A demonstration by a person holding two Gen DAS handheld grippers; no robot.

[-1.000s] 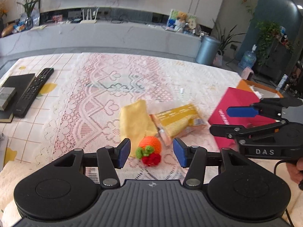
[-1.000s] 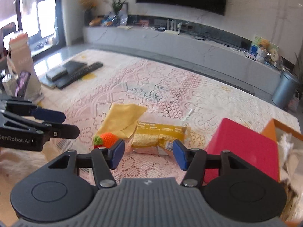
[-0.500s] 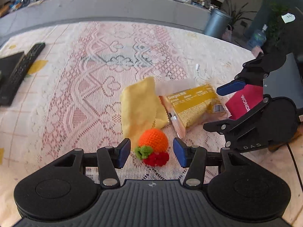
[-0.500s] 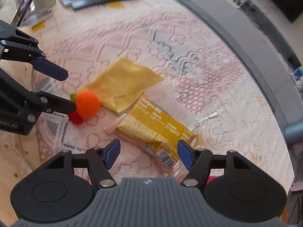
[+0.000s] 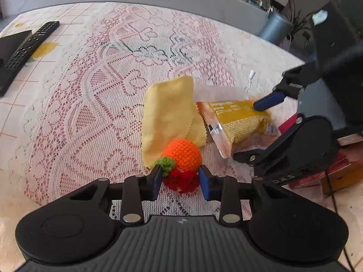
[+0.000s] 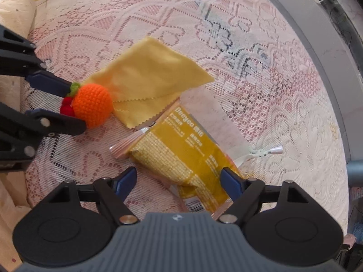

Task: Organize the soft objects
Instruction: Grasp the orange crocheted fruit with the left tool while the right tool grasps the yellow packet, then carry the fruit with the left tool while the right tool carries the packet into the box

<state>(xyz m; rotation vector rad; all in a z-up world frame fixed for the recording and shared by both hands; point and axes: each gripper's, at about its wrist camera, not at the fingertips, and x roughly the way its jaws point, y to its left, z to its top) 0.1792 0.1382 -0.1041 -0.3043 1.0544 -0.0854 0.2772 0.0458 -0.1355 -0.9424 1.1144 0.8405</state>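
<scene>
An orange crocheted ball with a green leaf and red base lies on the lace cloth, also in the right wrist view. My left gripper has its pads touching the toy's red base on both sides. A folded yellow cloth lies behind the toy, and shows in the right wrist view. A yellow snack packet lies between the wide-open fingers of my right gripper, low over the table. The packet also shows in the left wrist view.
A black remote and a dark box lie at the far left. A red bag and an orange box stand at the right behind the right gripper. A small white cord end lies past the packet.
Both grippers have dropped toward the table. My left gripper's fingers have narrowed around the crocheted toy. My right gripper has moved over the snack packet, still open.
</scene>
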